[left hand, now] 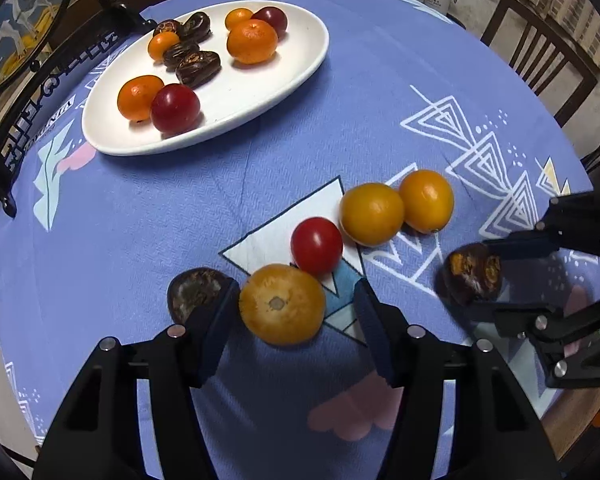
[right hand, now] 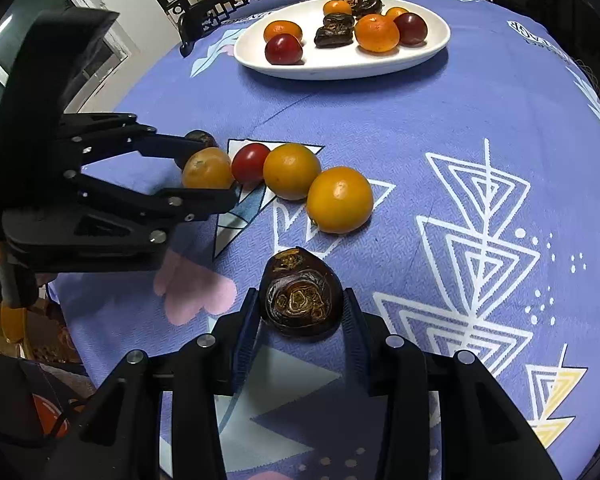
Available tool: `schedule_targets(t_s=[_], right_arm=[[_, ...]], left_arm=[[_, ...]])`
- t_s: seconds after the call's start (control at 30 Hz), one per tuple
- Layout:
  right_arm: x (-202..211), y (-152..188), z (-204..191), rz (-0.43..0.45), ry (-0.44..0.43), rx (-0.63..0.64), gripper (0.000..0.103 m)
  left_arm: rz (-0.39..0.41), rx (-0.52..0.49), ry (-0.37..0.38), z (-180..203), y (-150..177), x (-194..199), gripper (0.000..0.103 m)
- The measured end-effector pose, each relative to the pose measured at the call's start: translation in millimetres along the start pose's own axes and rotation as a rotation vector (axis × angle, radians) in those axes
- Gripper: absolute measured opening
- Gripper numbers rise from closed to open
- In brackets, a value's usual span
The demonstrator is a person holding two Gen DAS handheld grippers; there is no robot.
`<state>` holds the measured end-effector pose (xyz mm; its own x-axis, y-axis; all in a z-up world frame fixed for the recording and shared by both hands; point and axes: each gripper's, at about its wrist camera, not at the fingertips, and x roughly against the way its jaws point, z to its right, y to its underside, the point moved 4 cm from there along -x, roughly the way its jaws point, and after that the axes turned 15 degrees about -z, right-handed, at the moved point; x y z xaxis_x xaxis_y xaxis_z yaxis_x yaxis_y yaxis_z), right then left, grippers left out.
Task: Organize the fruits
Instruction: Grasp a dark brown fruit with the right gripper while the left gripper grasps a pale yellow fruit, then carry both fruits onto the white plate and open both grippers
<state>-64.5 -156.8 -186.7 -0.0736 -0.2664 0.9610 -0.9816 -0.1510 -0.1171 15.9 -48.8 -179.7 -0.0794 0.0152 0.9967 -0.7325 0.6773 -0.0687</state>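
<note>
On the desk (left hand: 180,216), covered by a blue patterned cloth, a white oval plate (left hand: 300,64) sits at the far side and already carries small oranges, red cherry tomatoes and dark dates, loosely grouped by kind. Nearer, loose fruit lies in a row: a red tomato (left hand: 317,245) touching two orange fruits (left hand: 371,214) to its right.

The left hand-held gripper (left hand: 296,312) is spread around an orange fruit (left hand: 282,304); its left finger touches the skin while the right one stands apart, so no grip is made yet. A dark date (left hand: 192,292) lies just left of that finger, half hidden behind it.

The right hand-held gripper (right hand: 300,312) is pinching a wrinkled date (right hand: 300,296), both pads against its sides (whether it is lifted off the cloth cannot be told). Judging by the plate's groupings, this date probably belongs with the other dates (right hand: 334,32) at the far side, and the orange with the citrus there.
</note>
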Motion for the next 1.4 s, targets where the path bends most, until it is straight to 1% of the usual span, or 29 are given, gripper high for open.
schedule_targets(t_s=[0.03,0.07,0.13,0.17,0.37,0.47,0.5,0.53,0.57,0.7,0.77,0.87,0.9,0.93,1.07,1.27,1.4], right_arm=[[1,1,0,0.001,0.001,0.001,0.042],[1,-1,-2,0.005,0.003,0.003,0.042],[3,-2,-3,0.012,0.002,0.006,0.042],[5,-1,-1,0.015,0.001,0.005,0.042],[6,1,-2,0.019,-0.012,0.004,0.042],[4,-1,-4,0.015,-0.015,0.009,0.042],[3,-2,-5,0.012,-0.013,0.014,0.042],[2,-3,-6,0.011,-0.012,0.018,0.042],[2,-3,-7,0.009,-0.010,0.020,0.042],[-1,-4,-6,0.004,-0.004,0.019,0.042],[-1,-3,-6,0.005,-0.002,0.018,0.042],[0,-1,-6,0.006,0.001,0.015,0.042],[0,0,-6,0.008,0.001,0.014,0.042],[1,0,-6,0.008,0.001,0.014,0.042],[4,1,-7,0.015,0.007,0.016,0.042],[16,-5,-10,0.042,0.011,0.030,0.042],[33,-16,-14,0.084,-0.002,0.035,0.042]], left_arm=[[-0.001,0.013,0.009,-3,1,0,0.044],[-0.006,0.028,0.016,-6,1,-1,0.041],[-0.011,0.063,0.085,-15,7,0,0.041],[-0.015,0.083,0.104,-18,13,0,0.041],[-0.016,0.151,0.164,-29,49,2,0.041],[-0.021,0.164,0.167,-30,56,-2,0.044],[-0.021,0.174,0.163,-31,56,-3,0.049],[-0.020,0.181,0.154,-31,56,-3,0.056],[-0.017,0.183,0.151,-30,56,-2,0.058],[-0.029,0.167,0.128,-25,52,-5,0.059],[-0.038,0.160,0.109,-21,49,-9,0.059],[-0.044,0.167,0.126,-18,45,-10,0.056],[-0.049,0.163,0.132,-16,45,-11,0.044],[-0.052,0.159,0.125,-16,44,-11,0.043],[-0.063,0.171,0.132,-18,45,-9,0.042],[-0.005,0.188,0.101,-24,34,19,0.042],[0.033,0.214,0.074,-34,23,39,0.042]])
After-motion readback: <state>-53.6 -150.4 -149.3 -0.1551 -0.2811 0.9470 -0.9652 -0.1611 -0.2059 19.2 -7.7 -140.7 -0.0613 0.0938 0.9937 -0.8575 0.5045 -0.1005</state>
